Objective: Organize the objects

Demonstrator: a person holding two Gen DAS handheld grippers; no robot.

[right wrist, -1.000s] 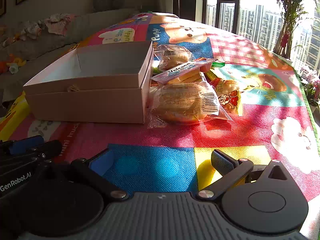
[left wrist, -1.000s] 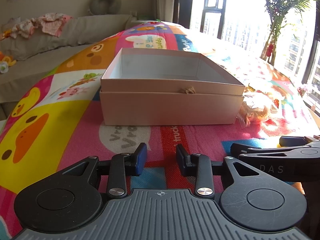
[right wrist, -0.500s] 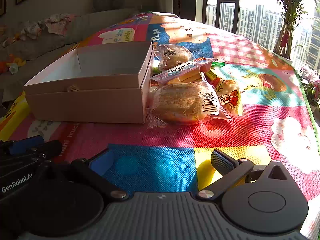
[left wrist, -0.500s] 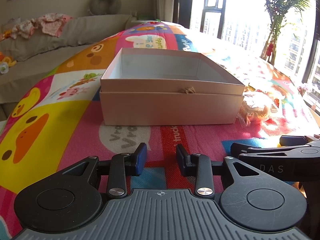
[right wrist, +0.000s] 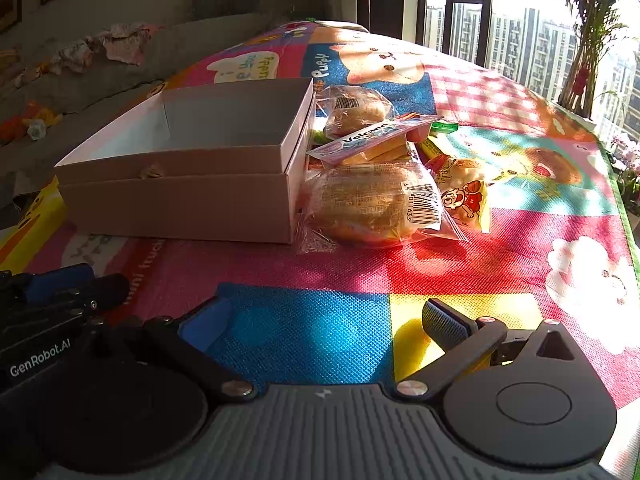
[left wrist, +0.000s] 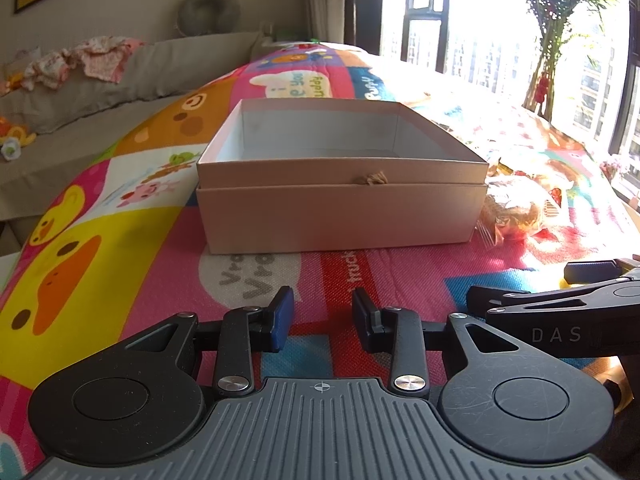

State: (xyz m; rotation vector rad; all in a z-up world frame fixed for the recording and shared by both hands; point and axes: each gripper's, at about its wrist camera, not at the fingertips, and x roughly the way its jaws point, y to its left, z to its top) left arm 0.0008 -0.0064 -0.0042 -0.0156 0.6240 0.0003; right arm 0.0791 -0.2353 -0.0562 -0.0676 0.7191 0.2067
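An open, empty beige cardboard box (left wrist: 340,208) sits on its lid on the colourful play mat; it also shows in the right wrist view (right wrist: 180,196). Right of it lies a pile of wrapped snacks: a large bagged bread (right wrist: 372,204), a smaller bagged bun (right wrist: 356,110), a flat "Volcano" packet (right wrist: 372,138) and a cartoon snack bag (right wrist: 464,196). The bread shows in the left wrist view (left wrist: 516,208). My left gripper (left wrist: 322,314) is open and empty, low over the mat before the box. My right gripper (right wrist: 324,316) is open wide and empty, before the snacks.
The play mat (right wrist: 520,248) covers the floor. A grey sofa (left wrist: 120,76) with clothes stands at the back left. Windows and a potted plant (right wrist: 584,40) line the far right. The right gripper's side (left wrist: 560,320) shows at the left view's right edge.
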